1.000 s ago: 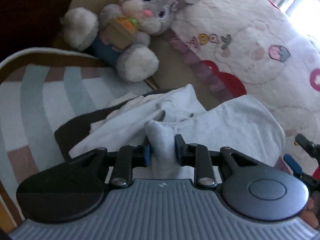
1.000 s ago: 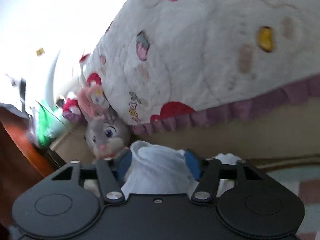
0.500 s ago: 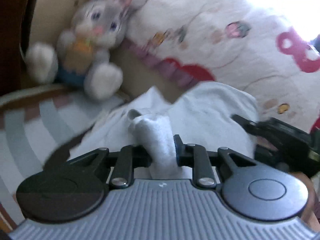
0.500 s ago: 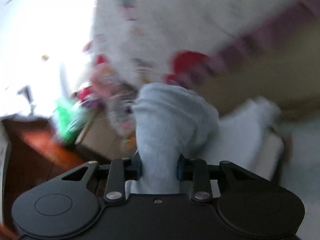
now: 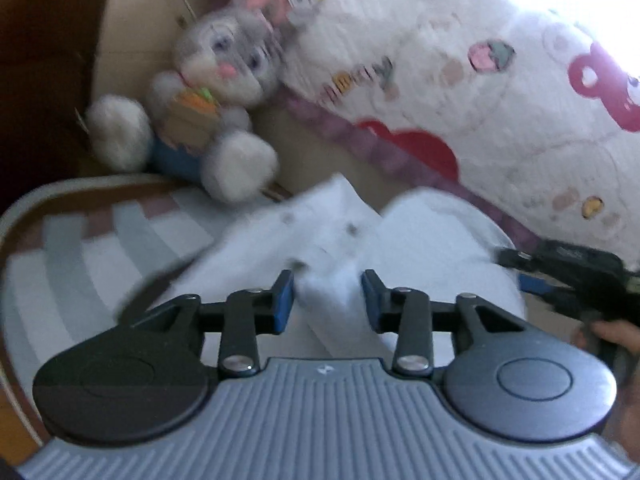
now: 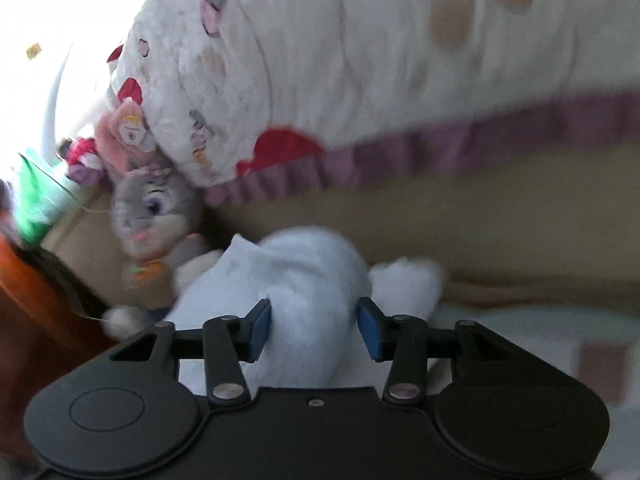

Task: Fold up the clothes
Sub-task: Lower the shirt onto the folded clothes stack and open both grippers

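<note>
Here, largest first: a white quilted blanket with pink and red cartoon prints and a purple frilled hem (image 5: 460, 92) fills the upper right of both views. Below it, a pastel-striped rug or mat in grey, white and dusty pink (image 5: 76, 248) takes the lower left of the left wrist view. On it, at centre frame, lies the task item: a pale white-blue soft garment (image 5: 432, 248), bunched, reaching toward the blanket's hem. A grey plush rabbit holding a carrot (image 5: 208, 92) sits at upper left, behind the garment and apart from it.

Left claw (image 5: 327, 298): jaws opening, a ridge of the garment between them; a gap shows at each blue pad, so it is spread, no longer pinching. Right claw (image 6: 314, 330): jaws also opening, a thick fold of the garment between them. Cloth looks to brush the left pad; blur prevents certainty, but I read it as released. In the left view the right claw appears at the right edge, with part of the person's hand (image 5: 612, 332) behind it.

Judgement: a fold has been laid and is being let go. To do it well, open both claws fully before pulling back, withdraw along the fingers without dragging the cloth, then check edges line up before the next fold.
</note>
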Motion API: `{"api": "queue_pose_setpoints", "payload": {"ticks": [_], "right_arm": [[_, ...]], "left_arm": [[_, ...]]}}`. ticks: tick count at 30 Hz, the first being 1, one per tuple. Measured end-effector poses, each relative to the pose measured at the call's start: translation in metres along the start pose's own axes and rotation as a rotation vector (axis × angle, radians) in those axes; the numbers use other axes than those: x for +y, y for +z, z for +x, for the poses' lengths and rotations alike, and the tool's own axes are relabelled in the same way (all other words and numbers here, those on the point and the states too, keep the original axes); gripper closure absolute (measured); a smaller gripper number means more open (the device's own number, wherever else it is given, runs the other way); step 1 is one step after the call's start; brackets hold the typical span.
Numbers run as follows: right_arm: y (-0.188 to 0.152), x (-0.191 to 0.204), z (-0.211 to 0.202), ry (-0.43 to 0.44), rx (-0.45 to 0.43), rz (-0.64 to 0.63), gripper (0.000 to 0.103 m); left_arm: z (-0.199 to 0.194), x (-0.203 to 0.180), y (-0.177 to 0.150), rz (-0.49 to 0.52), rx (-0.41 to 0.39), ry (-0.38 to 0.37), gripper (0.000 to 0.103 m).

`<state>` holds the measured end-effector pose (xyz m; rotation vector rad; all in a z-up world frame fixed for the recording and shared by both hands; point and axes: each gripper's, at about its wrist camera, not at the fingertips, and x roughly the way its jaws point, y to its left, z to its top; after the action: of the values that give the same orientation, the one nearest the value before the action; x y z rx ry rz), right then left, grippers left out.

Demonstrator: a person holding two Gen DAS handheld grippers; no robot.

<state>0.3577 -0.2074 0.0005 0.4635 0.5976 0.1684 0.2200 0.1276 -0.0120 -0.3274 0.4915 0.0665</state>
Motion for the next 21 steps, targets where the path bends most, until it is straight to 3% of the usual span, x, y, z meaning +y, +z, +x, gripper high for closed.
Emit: {"api": "queue_pose_setpoints", "payload": {"ticks": [2, 5, 7, 10, 14, 18, 21], "right_arm": [[0.004, 0.005, -0.014, 0.001, -0.062, -0.037, 0.05], [0.01, 0.012, -0.023, 0.166, -0.088, -0.106, 0.059], [0.012, 0.023, -0.016, 0.206, -0.05, -0.193, 0.06], [0.008, 0.034, 0.01, 0.15, 0.027, -0.301, 0.059], [0.0, 0.025, 0.041, 0.084, 0.062, -0.308, 0.058], [-0.012, 0.013, 0.028, 0.093, 0.015, -0.204, 0.058], [-0.026, 0.012, -0.018, 0.056, -0.057, -0.155, 0.052]], "left_arm": [[-0.006, 0.004, 0.004, 0.022, -0.036, 0.028, 0.056], [-0.011, 0.001, 0.009, 0.057, -0.045, -0.102, 0.059], [-0.008, -0.013, 0.006, 0.143, -0.039, -0.191, 0.059], [0.024, -0.026, -0.004, 0.244, 0.089, -0.181, 0.068], [0.044, -0.019, -0.005, 0.193, 0.141, -0.152, 0.068], [0.047, -0.014, 0.002, 0.146, 0.172, -0.151, 0.067], [0.045, -0.015, 0.0, 0.149, 0.175, -0.14, 0.068]]}}
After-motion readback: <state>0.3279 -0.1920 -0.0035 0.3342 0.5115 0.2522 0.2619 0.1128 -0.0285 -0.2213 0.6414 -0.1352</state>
